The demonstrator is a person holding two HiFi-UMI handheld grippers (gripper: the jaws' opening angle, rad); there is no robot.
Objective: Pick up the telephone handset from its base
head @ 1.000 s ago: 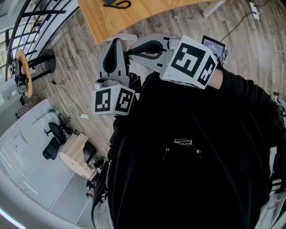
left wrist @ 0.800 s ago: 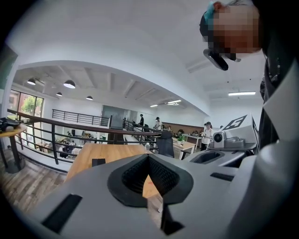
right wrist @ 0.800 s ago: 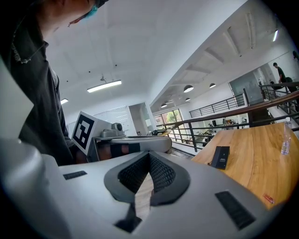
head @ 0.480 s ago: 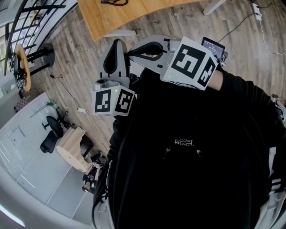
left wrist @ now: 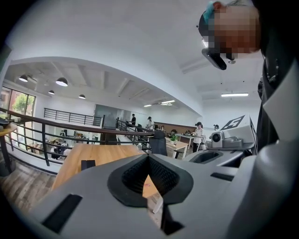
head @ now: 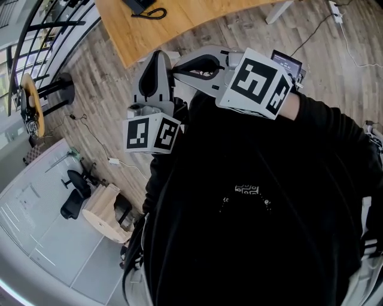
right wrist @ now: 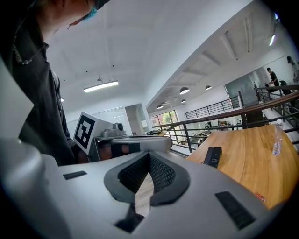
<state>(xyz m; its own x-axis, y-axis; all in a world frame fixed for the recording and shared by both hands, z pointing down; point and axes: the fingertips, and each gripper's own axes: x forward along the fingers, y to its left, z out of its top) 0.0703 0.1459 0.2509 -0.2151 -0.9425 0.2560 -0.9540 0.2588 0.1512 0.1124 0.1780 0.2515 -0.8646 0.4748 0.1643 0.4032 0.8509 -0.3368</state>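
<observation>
Close to the person's dark top (head: 251, 209), the left hand-held gripper (left wrist: 148, 161) and the right hand-held gripper (right wrist: 149, 158) sit side by side, jaws closed and empty. Well beyond them, the telephone (head: 137, 5) lies on the wooden surface (head: 191, 15).

Left gripper (head: 157, 57), right gripper (head: 178, 67): fingers (left wrist: 135, 175) together, nothing held; both close before chest.
</observation>
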